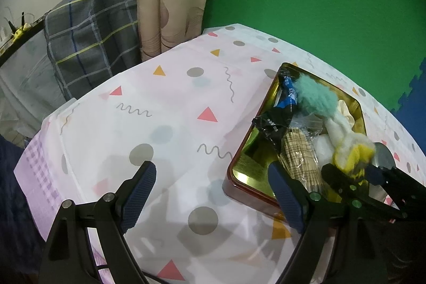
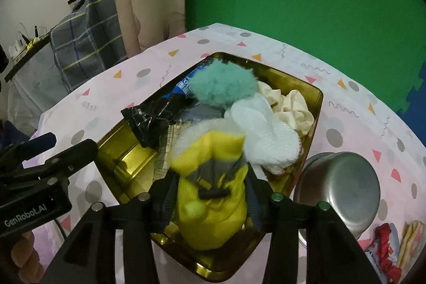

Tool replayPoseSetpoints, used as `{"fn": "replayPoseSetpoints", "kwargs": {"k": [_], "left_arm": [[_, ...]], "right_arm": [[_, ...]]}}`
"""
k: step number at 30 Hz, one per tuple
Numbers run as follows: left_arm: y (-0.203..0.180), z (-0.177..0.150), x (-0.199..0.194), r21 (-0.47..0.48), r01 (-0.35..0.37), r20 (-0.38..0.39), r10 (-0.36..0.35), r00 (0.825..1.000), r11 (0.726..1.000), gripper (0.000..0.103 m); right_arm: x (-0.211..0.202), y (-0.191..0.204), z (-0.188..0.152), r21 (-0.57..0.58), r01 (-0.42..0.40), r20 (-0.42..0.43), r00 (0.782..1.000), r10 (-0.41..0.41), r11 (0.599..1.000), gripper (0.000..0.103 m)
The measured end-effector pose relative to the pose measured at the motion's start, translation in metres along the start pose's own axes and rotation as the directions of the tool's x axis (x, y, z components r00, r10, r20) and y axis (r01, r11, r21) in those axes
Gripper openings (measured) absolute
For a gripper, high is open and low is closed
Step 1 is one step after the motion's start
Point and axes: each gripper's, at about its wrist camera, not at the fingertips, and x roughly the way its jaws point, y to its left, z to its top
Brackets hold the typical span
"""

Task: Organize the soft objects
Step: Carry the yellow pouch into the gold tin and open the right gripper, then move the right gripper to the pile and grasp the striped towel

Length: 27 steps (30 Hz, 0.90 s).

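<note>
A gold tin [image 1: 243,151] [image 2: 316,103] sits on the patterned tablecloth. In it lie a teal fluffy ball [image 2: 223,84], a white knitted cloth [image 2: 269,135], a cream cloth [image 2: 295,108], a black wrapper [image 2: 149,119] and a beige checked piece [image 1: 298,151]. A yellow and white soft toy [image 2: 210,214] lies over the tin's near end, between the fingers of my right gripper [image 2: 210,177] [image 1: 351,169], whose jaws stand apart around it without squeezing. My left gripper [image 1: 211,168] [image 2: 69,143] is open and empty, its right finger over the tin's near corner.
An upturned metal bowl [image 2: 343,182] stands right of the tin, with a red snack packet [image 2: 386,252] near it. A hand [image 2: 24,252] holds the left gripper. A checked cloth [image 1: 90,25] hangs beyond the table's left edge. Bare tablecloth [image 1: 159,111] stretches left of the tin.
</note>
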Motion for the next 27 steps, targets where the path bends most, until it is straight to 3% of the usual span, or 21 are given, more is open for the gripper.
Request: {"fn": "replayPoseSetpoints", "kwargs": {"k": [6,15,20,27], "left_arm": [[-0.003,-0.001,0.000,0.006,0.003,0.003,-0.003,1.000,1.000,0.083],[-0.009,-0.003,-0.002,0.032,-0.004,0.012,0.004,1.000,0.999,0.083],[-0.011,-0.003,-0.004,0.042,-0.012,0.021,0.011,1.000,0.999,0.084],[-0.012,-0.003,-0.005,0.046,-0.021,0.028,0.020,0.999,0.999,0.084]], "right_arm": [[-0.016,-0.006,-0.001,0.023,-0.007,0.029,1.000,0.006,1.000,0.057],[-0.062,-0.027,-0.007,0.082,-0.013,0.115,0.993,0.003,0.997,0.059],[-0.088,-0.055,-0.020,0.136,0.027,0.140,0.989,-0.046,0.990,0.059],[-0.121,-0.129,-0.055,0.266,0.162,0.123,0.972,-0.200,0.950,0.059]]}}
